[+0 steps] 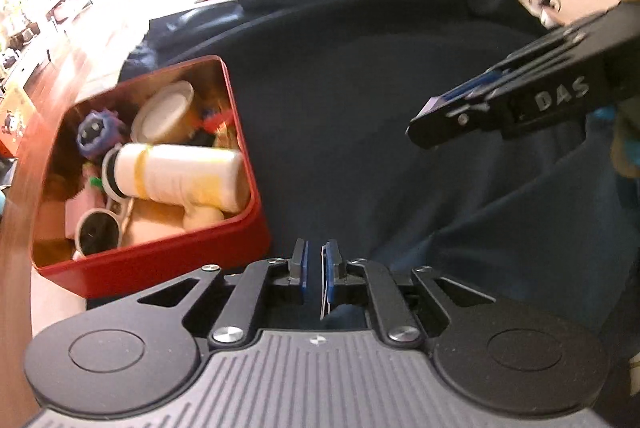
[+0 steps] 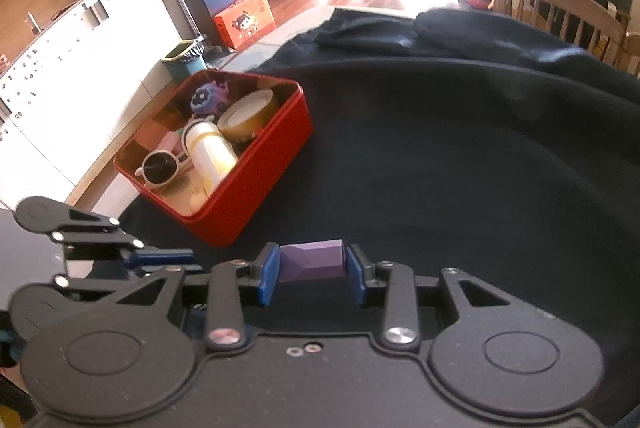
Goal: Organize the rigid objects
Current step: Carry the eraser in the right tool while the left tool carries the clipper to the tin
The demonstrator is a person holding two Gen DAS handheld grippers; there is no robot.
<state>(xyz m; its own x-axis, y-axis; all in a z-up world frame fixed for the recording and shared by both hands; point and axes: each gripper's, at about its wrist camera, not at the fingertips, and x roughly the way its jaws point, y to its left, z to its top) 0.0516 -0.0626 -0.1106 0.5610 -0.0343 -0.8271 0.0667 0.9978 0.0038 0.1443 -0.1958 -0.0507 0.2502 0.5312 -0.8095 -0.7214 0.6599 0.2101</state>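
A red tin box point(image 2: 256, 188) stands open on the dark cloth, left of centre in both views. Inside lie a white bottle point(image 1: 180, 176), a tape roll point(image 1: 164, 112), a purple toy point(image 1: 94, 134) and white-framed sunglasses point(image 2: 160, 166). My right gripper point(image 2: 312, 270) is shut on a small purple faceted block point(image 2: 312, 262), held above the cloth near the box's front right corner. My left gripper point(image 1: 315, 268) is shut with nothing between its blue pads, just right of the box's near wall point(image 1: 160, 264). In the left wrist view the right gripper point(image 1: 424, 124) reaches in from the upper right.
A dark navy cloth point(image 2: 460, 168) covers the table, bunched in folds at the far side. Wooden chairs point(image 2: 560, 8) stand behind it. The table's left edge runs close by the box, with floor, a bin point(image 2: 184, 60) and an orange carton point(image 2: 244, 20) beyond.
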